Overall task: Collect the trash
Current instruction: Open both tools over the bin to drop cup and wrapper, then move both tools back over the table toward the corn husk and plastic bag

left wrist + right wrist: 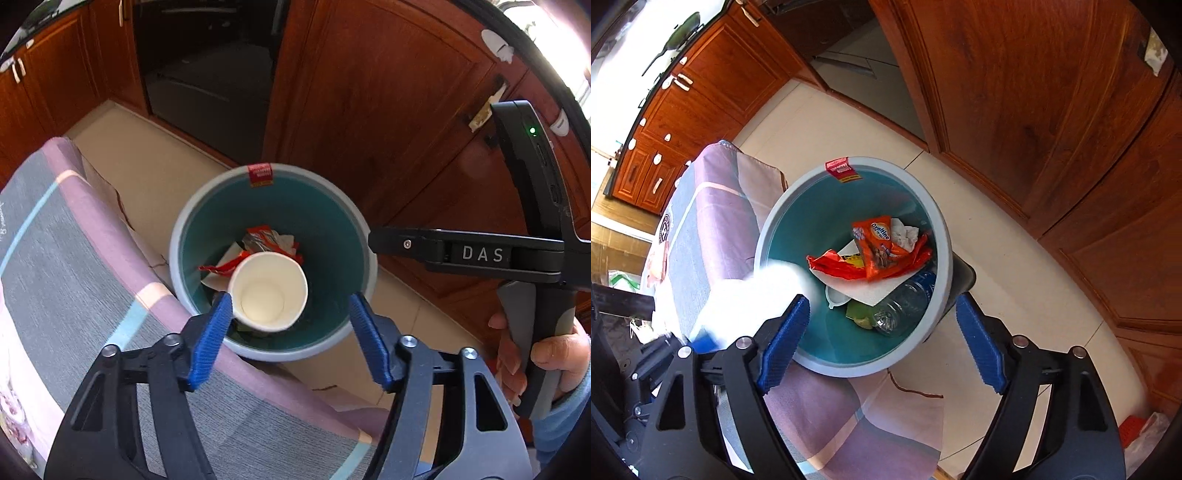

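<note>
Two grippers over one round bin, both pointing steeply down.

Left gripper: two blue pads, spread wide, clamped on nothing. One white paper cup between them, mouth up toward the camera, left rim touching or just beside the left pad, well clear of the right pad. Hard to tell whether mid-air or resting on the rubbish beneath. In the right wrist view, only a white blur at the bin's near-left rim, beside one blue pad of the left gripper.

Right gripper: two blue pads, likewise spread wide, nothing between them but the bin below. Seen side-on in the left wrist view as a black body marked "DAS", held by one hand in a blue sleeve.

Inside the bin, teal-walled with a pale grey rim and one red sticker on the far edge: one orange Ovaltine sachet, one red-orange wrapper, one crumpled white tissue, one flat white paper sheet, one clear plastic bottle lying on its side, one small white lid-like piece, one green scrap.

Bin standing on pale floor tiles, pressed against one chair or cushion covered in purple, grey and light-blue striped fabric. Reddish wooden cabinets behind.
</note>
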`<state>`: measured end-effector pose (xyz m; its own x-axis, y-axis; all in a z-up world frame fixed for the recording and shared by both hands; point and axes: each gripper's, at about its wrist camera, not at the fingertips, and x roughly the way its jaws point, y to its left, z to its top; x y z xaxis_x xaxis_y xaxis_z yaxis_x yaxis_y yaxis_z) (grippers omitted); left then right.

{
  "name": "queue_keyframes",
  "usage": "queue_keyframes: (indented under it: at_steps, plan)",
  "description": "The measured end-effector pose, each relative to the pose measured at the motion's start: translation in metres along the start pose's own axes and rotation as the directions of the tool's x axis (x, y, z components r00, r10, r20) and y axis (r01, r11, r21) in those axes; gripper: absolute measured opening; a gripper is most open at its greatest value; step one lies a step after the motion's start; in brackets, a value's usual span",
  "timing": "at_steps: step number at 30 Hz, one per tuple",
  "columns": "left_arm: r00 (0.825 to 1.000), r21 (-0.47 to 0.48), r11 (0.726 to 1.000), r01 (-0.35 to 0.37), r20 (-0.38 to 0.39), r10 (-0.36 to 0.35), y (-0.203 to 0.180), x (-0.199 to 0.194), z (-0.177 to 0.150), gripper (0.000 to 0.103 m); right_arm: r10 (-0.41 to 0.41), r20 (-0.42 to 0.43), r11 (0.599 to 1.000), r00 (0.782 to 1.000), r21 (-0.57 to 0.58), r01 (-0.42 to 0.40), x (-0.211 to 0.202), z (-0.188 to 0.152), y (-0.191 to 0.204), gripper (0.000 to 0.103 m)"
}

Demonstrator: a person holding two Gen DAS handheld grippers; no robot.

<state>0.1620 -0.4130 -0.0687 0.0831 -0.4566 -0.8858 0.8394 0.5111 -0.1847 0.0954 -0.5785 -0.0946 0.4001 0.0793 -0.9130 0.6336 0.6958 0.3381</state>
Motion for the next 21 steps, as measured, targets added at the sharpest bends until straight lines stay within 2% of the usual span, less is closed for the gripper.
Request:
queue_keyframes:
  at_steps: [5, 8, 11, 21]
  plan:
    - [1.000, -0.023, 1.000, 0.002, 0.004, -0.002, 0.005, -0.004, -0.001, 0.084, -0.005, -0.007, 1.000, 1.000, 0.000, 0.005, 0.002, 0.000, 0.002, 0.078]
    - [1.000, -0.030, 1.000, -0.004, 0.005, 0.004, 0.008, -0.005, -0.005, 0.088, -0.009, -0.012, 1.000, 1.000, -0.001, 0.009, 0.004, -0.002, 0.005, 0.084]
    - [1.000, -0.044, 0.999, -0.008, 0.006, 0.008, 0.011, -0.007, -0.008, 0.094, -0.016, -0.021, 1.000, 1.000, -0.005, 0.016, 0.006, -0.004, 0.009, 0.084]
    - [1.000, -0.081, 0.997, -0.013, 0.019, 0.015, 0.020, -0.027, -0.025, 0.097, -0.035, -0.050, 0.999, 0.998, -0.015, 0.034, 0.005, -0.016, 0.025, 0.087]
